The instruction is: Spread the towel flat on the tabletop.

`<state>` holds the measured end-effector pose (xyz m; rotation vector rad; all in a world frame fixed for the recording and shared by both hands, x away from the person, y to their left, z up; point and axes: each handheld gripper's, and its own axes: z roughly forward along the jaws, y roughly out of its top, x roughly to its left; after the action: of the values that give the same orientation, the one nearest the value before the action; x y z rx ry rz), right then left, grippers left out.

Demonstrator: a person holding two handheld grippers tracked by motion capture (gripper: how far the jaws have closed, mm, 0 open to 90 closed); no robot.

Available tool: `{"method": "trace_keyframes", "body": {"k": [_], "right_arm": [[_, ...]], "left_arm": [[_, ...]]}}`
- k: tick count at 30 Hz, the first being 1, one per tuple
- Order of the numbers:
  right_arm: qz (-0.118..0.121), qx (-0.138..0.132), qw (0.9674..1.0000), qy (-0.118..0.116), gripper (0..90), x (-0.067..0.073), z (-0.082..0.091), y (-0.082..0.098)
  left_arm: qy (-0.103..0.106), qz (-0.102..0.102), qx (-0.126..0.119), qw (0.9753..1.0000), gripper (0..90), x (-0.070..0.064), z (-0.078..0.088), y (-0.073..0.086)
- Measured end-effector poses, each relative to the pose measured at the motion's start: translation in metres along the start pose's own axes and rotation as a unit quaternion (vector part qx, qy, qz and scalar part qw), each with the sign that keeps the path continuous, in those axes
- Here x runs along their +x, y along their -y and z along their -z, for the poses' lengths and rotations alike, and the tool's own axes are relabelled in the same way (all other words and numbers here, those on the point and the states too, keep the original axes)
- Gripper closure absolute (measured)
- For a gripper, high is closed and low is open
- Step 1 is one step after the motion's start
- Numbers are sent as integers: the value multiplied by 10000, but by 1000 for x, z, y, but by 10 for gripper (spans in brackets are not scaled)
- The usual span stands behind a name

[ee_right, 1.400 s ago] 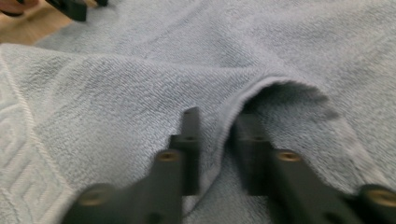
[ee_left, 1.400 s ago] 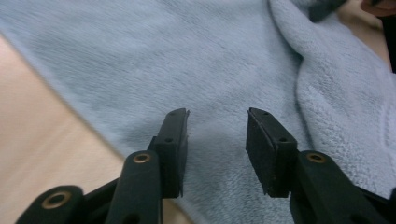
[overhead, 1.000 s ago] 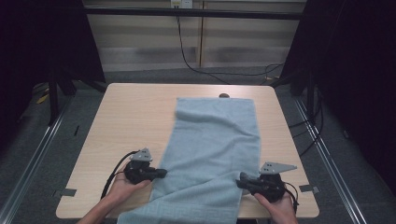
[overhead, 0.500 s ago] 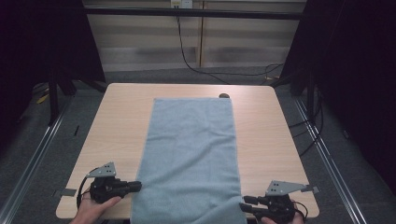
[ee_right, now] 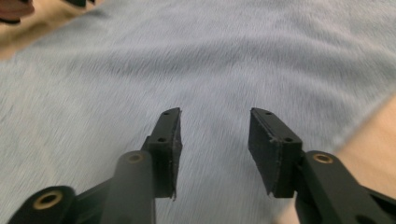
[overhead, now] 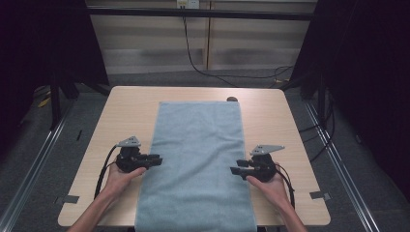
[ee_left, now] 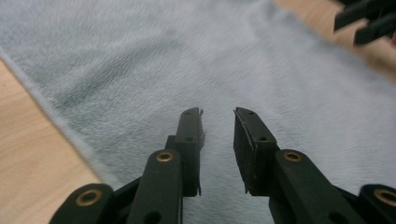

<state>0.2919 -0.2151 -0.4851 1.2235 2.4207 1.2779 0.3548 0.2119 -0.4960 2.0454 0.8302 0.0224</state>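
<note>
A light blue towel lies flat and lengthwise on the wooden table, its near end hanging over the front edge. My left gripper sits at the towel's left edge, pointing inward over the cloth. Its jaws have just been opening and stand apart with nothing between them. My right gripper is at the towel's right edge, pointing inward. Its jaws have just been opening too and hold nothing; the towel lies under them. The right gripper's tips show across the cloth in the left gripper view.
A small dark object rests at the table's far edge by the towel's far right corner. Bare wood lies left and right of the towel. Cables run along the floor behind the table. Dark curtains flank both sides.
The towel went from skewed and rumpled to flat and straight. Both grippers pulled back toward the front edge, then came forward to mid-length on either side of the towel, and both let go of it.
</note>
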Motion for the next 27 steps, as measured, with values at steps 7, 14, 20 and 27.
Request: {"method": "trace_keyframes", "body": {"k": [7, 14, 20, 27], "right_arm": [[32, 134, 9996, 263, 406, -20, -37, -18], [555, 307, 9948, 803, 474, -11, -50, -18], [517, 376, 9968, 482, 814, -1, -38, -8], [390, 432, 9982, 117, 817, 18, -11, 19]], "left_arm": [[-376, -158, 217, 9989, 702, 6, -9, 4], [-402, -354, 188, 9984, 873, 0, -4, 13], [-71, -270, 342, 9990, 878, -15, 1, 21], [178, -529, 483, 9973, 879, -42, 12, 37]]}}
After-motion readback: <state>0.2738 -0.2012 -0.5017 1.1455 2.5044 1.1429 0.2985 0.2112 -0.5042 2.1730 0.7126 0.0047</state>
